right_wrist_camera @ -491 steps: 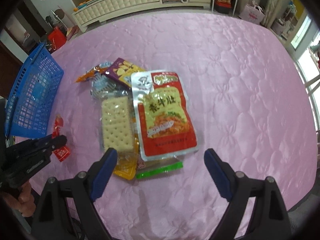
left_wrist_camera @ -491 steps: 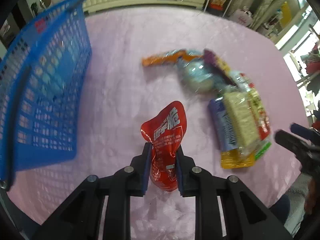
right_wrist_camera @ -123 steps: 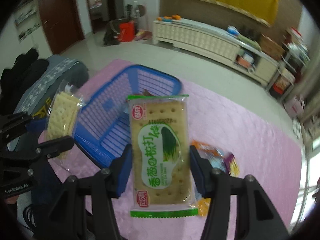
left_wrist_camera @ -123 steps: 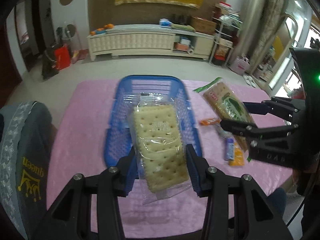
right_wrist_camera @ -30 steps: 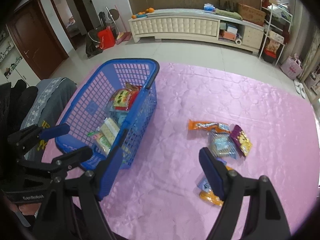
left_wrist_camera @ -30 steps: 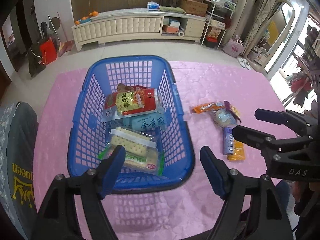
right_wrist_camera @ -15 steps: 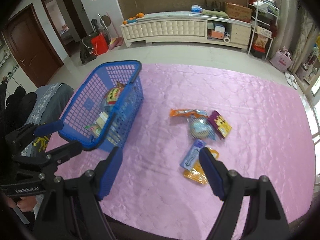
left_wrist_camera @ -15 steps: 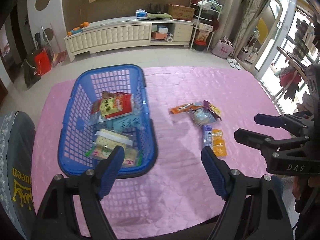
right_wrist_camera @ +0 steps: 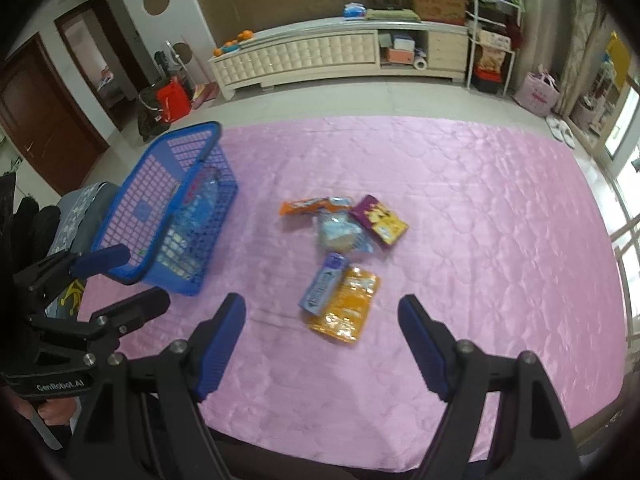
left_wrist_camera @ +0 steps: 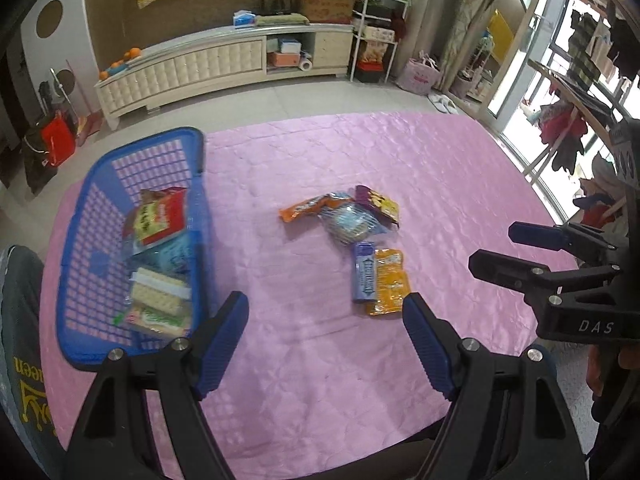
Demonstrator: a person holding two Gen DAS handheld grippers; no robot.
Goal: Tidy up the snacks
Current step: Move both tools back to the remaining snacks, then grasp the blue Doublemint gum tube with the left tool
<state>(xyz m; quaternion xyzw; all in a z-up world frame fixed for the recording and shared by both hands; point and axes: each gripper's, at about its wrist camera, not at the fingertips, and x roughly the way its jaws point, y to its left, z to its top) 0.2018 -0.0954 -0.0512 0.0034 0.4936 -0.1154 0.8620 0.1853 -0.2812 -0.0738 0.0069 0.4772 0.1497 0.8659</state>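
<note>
A blue basket (left_wrist_camera: 80,200) (right_wrist_camera: 140,196) stands at the table's left and holds several snack packs, among them a red-yellow pouch (left_wrist_camera: 158,216) and cracker packs (left_wrist_camera: 160,292). Loose snacks lie mid-table: an orange bar (left_wrist_camera: 306,208), a pale blue round pack (left_wrist_camera: 350,224), a purple packet (left_wrist_camera: 378,202), a blue bar (left_wrist_camera: 363,272) and an orange-yellow pouch (left_wrist_camera: 390,282) (right_wrist_camera: 346,306). My left gripper (left_wrist_camera: 324,332) is open and empty, held high above the table's near edge. My right gripper (right_wrist_camera: 322,336) is also open and empty, above the near edge.
The table is covered with a pink quilted cloth (left_wrist_camera: 440,184). A grey chair back (left_wrist_camera: 16,320) stands at the left edge. A white sideboard (right_wrist_camera: 320,56) and shelves line the far wall beyond the floor.
Both grippers let go of their cracker packs into the basket and opened. Over the last second both have swung right, away from the basket, toward the loose snacks.
</note>
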